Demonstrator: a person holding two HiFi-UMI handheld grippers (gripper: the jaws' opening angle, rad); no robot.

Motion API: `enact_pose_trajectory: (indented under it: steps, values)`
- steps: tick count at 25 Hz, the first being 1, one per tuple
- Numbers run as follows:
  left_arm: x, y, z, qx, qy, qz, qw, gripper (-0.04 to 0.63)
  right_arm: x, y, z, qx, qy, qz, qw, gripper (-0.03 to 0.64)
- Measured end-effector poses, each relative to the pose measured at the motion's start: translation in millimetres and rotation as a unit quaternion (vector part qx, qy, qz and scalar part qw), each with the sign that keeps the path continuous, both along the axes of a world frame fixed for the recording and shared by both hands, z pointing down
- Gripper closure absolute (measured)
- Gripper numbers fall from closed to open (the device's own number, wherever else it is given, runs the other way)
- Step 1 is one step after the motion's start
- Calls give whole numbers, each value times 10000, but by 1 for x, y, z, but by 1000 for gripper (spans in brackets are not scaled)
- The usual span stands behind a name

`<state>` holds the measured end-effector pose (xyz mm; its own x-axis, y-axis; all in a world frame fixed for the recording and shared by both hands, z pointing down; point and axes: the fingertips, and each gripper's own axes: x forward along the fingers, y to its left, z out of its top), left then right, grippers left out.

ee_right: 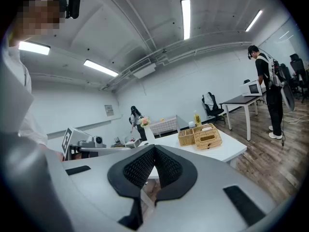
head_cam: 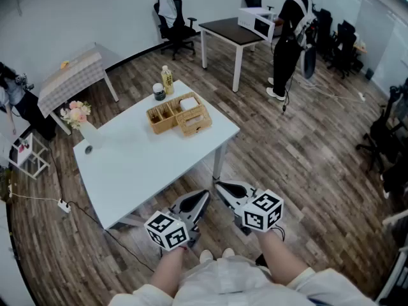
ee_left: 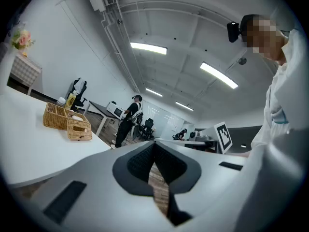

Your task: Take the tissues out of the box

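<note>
A wicker tissue box (head_cam: 194, 118) stands on the far half of the white table (head_cam: 140, 164), with white tissue (head_cam: 189, 102) showing at its top. An open wicker basket (head_cam: 162, 117) sits against its left side. Both grippers hang low in front of my body, off the table's near corner and far from the box. My left gripper (head_cam: 203, 198) is shut and holds nothing; in the left gripper view its jaws (ee_left: 154, 146) meet, with the box (ee_left: 79, 129) far off at the left. My right gripper (head_cam: 221, 187) is shut and empty too (ee_right: 154, 150), and the box (ee_right: 208, 138) lies far ahead of it.
A yellow bottle (head_cam: 167, 79) and a dark-lidded jar (head_cam: 159, 92) stand behind the basket. A vase of flowers (head_cam: 78, 114) is at the table's left corner. Beyond are a checked-cloth table (head_cam: 71, 78), a desk with a microwave (head_cam: 255, 20), office chairs and a standing person (head_cam: 288, 40).
</note>
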<state>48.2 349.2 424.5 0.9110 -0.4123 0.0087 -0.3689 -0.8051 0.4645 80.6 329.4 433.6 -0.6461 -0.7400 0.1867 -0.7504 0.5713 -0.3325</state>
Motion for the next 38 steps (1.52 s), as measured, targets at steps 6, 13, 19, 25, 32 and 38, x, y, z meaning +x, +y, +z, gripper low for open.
enact_pose_trajectory:
  steps: [6,13,19,25,32,38]
  values:
    - [2,2,2,-42,34,8,10000,594,2,1,1,-22,-11,23,10000,584]
    - [5,4,1,-77,31,34,10000,594,4,4,1,-34,3,34,10000,584]
    - [9,5,2,-71,40,45,10000,594,7,5,4,-44,-5,10,10000,585]
    - [14,10,-2,-54,-23,36,10000,594,10,10,3,-47,-37,-90,9999,584]
    - [25,8,-5,-9,-12,63,10000,594,12,10,1,-107,-66,-242,9996,581]
    - [39,9,0,-52,-76,107,9999,594,26,12,4,-185,-87,-233,9995,581]
